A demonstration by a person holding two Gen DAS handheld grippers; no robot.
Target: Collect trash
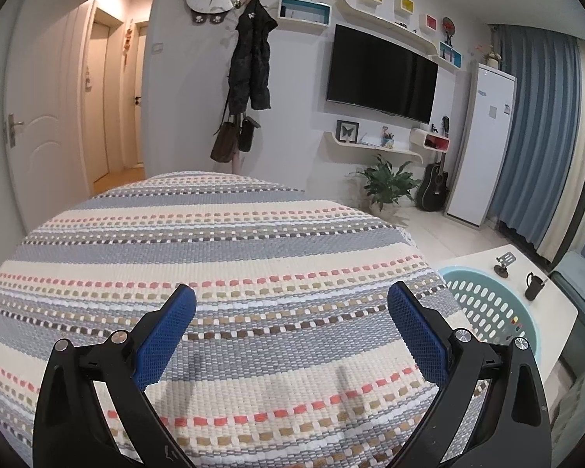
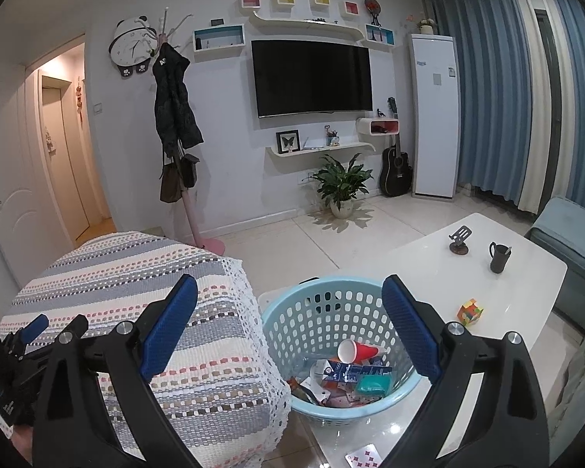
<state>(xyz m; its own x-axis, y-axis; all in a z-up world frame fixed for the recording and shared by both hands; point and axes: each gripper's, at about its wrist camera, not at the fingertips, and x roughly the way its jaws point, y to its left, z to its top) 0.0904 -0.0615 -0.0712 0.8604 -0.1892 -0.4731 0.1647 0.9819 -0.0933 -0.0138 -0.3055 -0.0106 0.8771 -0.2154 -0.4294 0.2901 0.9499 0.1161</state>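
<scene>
A light blue perforated basket (image 2: pixel 292 335) stands on the white table (image 2: pixel 526 273). It holds trash: a red paper cup (image 2: pixel 357 351), a blue and white carton (image 2: pixel 351 372), a teal packet (image 2: pixel 374 384) and wrappers. My right gripper (image 2: pixel 290 300) is open and empty above the basket's left rim. My left gripper (image 1: pixel 291 308) is open and empty over the striped woven cover (image 1: pixel 214 253); it also shows at the left edge of the right wrist view (image 2: pixel 39 323). The basket shows in the left wrist view (image 1: pixel 487 304) to the right.
On the table stand a black mug (image 2: pixel 498 257), a phone stand (image 2: pixel 459 238), a coloured cube (image 2: pixel 470 312) and a playing card (image 2: pixel 364 458) at the near edge. A teal sofa (image 2: pixel 569 234) lies to the right. A potted plant (image 2: pixel 341 183) stands on the tiled floor.
</scene>
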